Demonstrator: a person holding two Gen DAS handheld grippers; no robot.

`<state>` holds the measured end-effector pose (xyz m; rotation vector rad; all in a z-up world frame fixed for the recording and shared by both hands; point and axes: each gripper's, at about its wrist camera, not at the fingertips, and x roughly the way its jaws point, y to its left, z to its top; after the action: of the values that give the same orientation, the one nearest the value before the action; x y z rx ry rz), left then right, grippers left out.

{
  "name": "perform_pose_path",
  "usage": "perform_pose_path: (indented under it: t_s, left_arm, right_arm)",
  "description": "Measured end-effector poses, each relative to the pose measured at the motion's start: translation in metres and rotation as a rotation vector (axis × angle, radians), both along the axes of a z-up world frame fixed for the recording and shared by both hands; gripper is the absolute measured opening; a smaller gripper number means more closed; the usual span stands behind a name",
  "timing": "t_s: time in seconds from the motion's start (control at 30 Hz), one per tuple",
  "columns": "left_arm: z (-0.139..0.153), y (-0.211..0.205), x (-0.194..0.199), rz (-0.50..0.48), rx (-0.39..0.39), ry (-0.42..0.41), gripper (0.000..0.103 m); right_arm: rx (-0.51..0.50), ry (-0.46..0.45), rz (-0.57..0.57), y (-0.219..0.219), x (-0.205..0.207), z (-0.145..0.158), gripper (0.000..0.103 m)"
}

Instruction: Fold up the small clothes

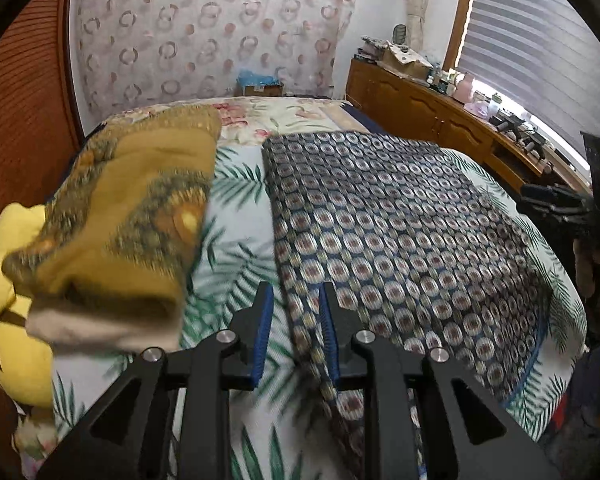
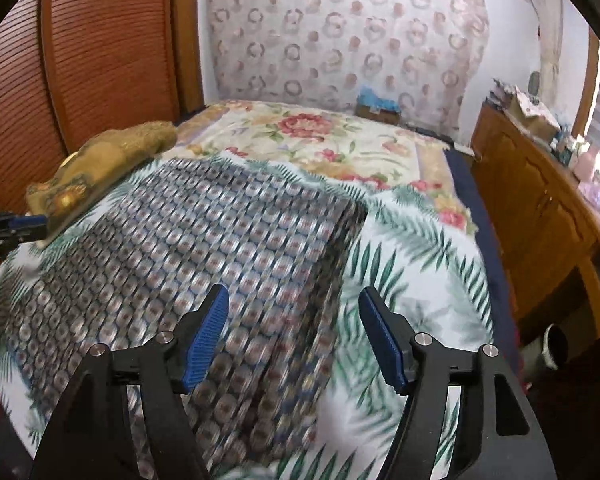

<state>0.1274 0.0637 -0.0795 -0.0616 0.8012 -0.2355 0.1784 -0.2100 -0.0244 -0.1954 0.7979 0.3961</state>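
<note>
Left wrist view has the left gripper [image 1: 296,292] hanging over the near left edge of the patterned cloth [image 1: 400,232], jaws a little apart with nothing pinched between the blue pads. That cloth is folded into a flat rectangle on the palm-leaf bedspread [image 1: 236,248], with a mustard-yellow folded blanket [image 1: 132,216] just off to its left. Right wrist view shows the right gripper [image 2: 294,298] spread wide over the cloth's right edge, holding nothing.
</note>
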Motion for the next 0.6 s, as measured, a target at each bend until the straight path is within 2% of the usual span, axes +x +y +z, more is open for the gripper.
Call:
perform_pose_path:
  t_s: [0.23,0.33,0.53,0.6]
  left_arm:
    - [-0.017,-0.008,-0.033,-0.017,0.004,0.032,0.021]
    - [-0.024,-0.008,-0.043,-0.035,-0.025,0.058,0.021]
    - [-0.029,-0.010,-0.059,-0.030,-0.027,0.068,0.024]
    - [-0.030,-0.009,-0.063,-0.032,-0.033,0.072,0.024]
  right_arm:
    - [0.060,0.043,0.000,-0.007,-0.062,-0.020,0.069]
    - [0.068,0.068,0.001,-0.006,-0.078,-0.031,0.069]
    - [0.085,0.121,0.008,-0.002,-0.100,-0.050,0.069]
    - [0.091,0.137,0.003,-0.001,-0.103,-0.054,0.066]
